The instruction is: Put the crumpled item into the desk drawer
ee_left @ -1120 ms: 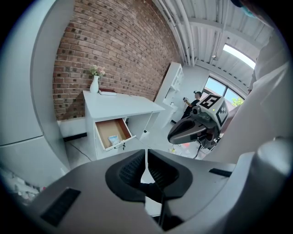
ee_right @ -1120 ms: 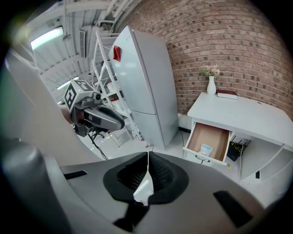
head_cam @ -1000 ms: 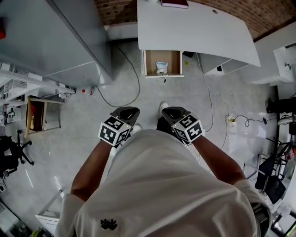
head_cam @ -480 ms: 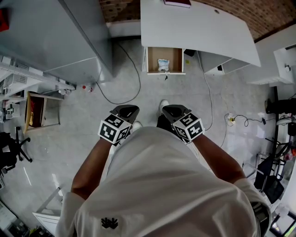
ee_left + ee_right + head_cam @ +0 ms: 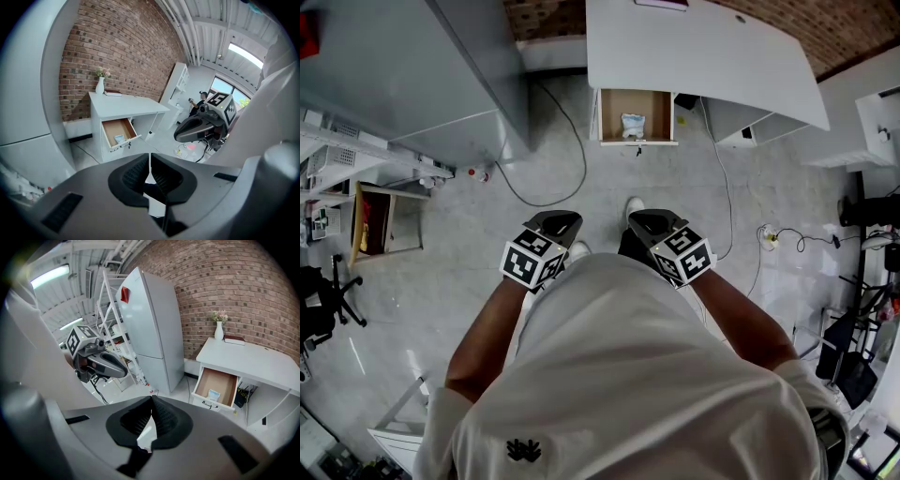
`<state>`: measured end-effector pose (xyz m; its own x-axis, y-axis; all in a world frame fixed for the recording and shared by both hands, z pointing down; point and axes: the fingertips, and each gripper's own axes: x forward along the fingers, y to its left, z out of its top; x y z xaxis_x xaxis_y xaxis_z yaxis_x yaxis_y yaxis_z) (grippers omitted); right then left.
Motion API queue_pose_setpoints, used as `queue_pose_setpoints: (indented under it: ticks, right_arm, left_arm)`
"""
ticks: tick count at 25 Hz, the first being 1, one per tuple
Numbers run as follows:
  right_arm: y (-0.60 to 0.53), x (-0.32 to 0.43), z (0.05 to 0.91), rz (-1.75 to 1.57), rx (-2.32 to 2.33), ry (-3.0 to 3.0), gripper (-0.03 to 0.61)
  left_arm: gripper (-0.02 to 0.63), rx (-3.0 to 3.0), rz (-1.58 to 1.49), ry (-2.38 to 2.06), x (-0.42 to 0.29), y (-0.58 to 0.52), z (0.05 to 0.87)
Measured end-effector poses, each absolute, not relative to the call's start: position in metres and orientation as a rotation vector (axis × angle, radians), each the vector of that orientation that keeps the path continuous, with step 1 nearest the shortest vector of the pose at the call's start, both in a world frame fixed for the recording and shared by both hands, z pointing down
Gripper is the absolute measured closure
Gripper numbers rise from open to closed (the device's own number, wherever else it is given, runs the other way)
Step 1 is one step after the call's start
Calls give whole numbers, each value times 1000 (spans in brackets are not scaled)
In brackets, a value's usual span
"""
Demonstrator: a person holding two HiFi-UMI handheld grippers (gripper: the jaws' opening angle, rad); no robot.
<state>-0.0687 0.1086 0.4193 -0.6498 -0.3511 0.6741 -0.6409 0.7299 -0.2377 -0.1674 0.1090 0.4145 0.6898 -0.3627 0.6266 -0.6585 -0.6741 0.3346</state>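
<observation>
The desk drawer (image 5: pixel 613 111) stands pulled open under the white desk (image 5: pixel 703 56), far ahead of me across the floor. A pale crumpled item (image 5: pixel 632 125) lies inside it, also seen as the item (image 5: pixel 119 138) in the left gripper view and the item (image 5: pixel 213 395) in the right gripper view. My left gripper (image 5: pixel 556 220) and right gripper (image 5: pixel 651 221) hang close to the person's torso, well short of the desk. Both are shut with nothing between the jaws, as my left gripper (image 5: pixel 149 157) and right gripper (image 5: pixel 151 401) show in their own views.
A tall grey fridge (image 5: pixel 403 66) stands left of the desk. Cables (image 5: pixel 553 159) trail over the floor between them, and more wiring (image 5: pixel 769 244) lies at the right. A vase (image 5: pixel 219 330) and a book (image 5: pixel 233 339) sit on the desk. A small open cabinet (image 5: pixel 380 230) is at the left.
The desk and open drawer have drifted slightly up and right in the head view. Both grippers stay shut near the torso, about where they were.
</observation>
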Motion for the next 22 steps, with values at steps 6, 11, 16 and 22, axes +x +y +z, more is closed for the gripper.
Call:
queue_pose_setpoints:
  ticks: [6, 11, 16, 22]
  right_arm:
    - [115, -70, 422, 618, 742, -2318, 549]
    - [115, -73, 424, 618, 733, -2325, 549]
    - [110, -78, 425, 613, 730, -2328, 549]
    - [111, -81, 425, 614, 735, -2325, 549]
  left_arm:
    - [581, 2344, 718, -781, -168, 111, 417]
    - [581, 2332, 721, -786, -170, 111, 420]
    - [581, 2327, 723, -792, -174, 108, 422]
    - [581, 2332, 733, -787, -177, 107, 423]
